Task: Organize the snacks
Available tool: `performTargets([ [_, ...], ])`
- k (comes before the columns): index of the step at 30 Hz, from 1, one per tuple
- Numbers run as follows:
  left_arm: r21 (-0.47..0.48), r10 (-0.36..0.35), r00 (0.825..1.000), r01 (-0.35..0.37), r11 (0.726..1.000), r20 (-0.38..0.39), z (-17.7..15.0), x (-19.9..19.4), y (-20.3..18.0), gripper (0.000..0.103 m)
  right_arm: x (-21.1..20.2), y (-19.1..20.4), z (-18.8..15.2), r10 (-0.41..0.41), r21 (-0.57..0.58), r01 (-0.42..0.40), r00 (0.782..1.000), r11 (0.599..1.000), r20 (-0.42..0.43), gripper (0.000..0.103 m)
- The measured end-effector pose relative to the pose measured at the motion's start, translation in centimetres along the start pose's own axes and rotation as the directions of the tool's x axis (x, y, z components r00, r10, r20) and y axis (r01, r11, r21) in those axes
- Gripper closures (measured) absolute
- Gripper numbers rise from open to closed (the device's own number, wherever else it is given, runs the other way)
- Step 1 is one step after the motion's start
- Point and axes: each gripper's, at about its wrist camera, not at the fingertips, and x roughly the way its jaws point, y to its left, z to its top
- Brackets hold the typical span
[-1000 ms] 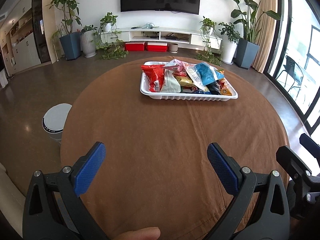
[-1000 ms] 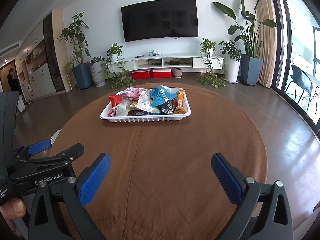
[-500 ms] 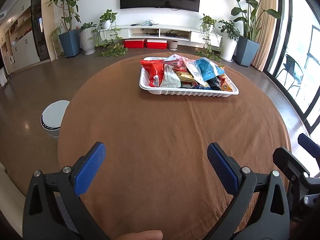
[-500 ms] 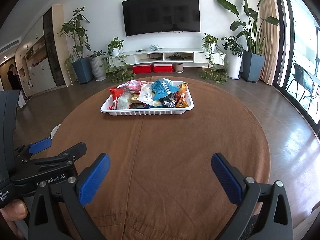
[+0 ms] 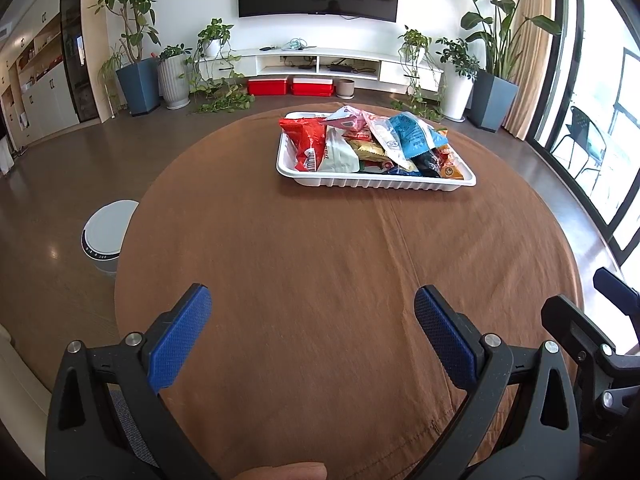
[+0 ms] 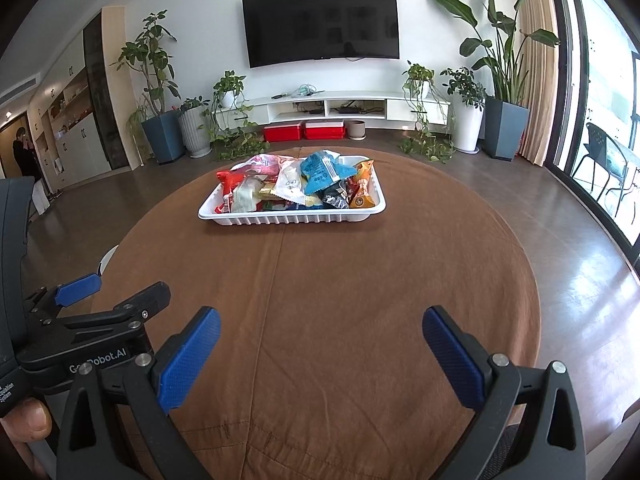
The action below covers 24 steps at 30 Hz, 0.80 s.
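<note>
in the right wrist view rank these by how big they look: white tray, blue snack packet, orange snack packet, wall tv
1. white tray and wall tv: similar apparent width, so unranked; the tv is also much farther away.
2. blue snack packet
3. orange snack packet, clearly the smallest.

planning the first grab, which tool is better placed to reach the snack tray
Right, marginally. The white tray sits nearly straight ahead of the right tool, but off to the right of the left tool. Both are open and empty.

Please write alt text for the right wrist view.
The open right tool hovers empty over a round table with a brown cloth, facing a white tray piled with snack packets. The left tool shows at left.
</note>
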Motion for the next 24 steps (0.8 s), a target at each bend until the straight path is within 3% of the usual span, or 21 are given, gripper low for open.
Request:
performTargets([
  [24, 0.013, -0.006, 1.0, 0.006, 1.0, -0.005, -0.4, 0.28, -0.33, 0.0, 0.37, -0.05, -0.55, 0.001, 0.004, -0.001, 1.0, 1.0, -0.012, 0.0],
])
